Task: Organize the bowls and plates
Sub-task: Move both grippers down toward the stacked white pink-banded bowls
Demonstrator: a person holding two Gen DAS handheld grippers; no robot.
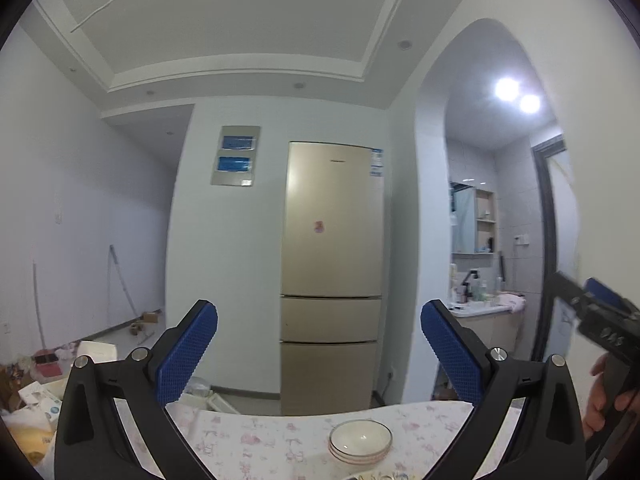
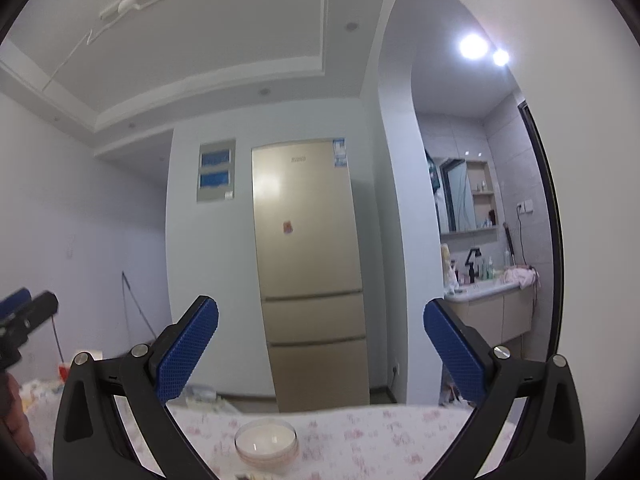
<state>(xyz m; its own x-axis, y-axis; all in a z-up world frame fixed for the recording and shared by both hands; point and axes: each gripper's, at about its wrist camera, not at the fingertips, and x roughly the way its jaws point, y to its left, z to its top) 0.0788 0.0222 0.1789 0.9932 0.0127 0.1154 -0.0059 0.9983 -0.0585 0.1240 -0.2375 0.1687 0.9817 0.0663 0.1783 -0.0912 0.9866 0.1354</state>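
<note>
White bowls (image 1: 360,442) near table edge (image 1: 304,416), grippers (image 1: 320,344) agape

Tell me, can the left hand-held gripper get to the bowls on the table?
Probably yes. The left hand-held gripper is open and empty, and the stacked bowls sit on the flowered table just ahead and below it, with nothing in between.

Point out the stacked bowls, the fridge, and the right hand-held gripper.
stacked bowls (image 1: 360,438), left wrist view, inside of top bowl.
fridge (image 1: 332,220), left wrist view, upper door.
right hand-held gripper (image 2: 320,344), right wrist view, midway between fingertips.
</note>
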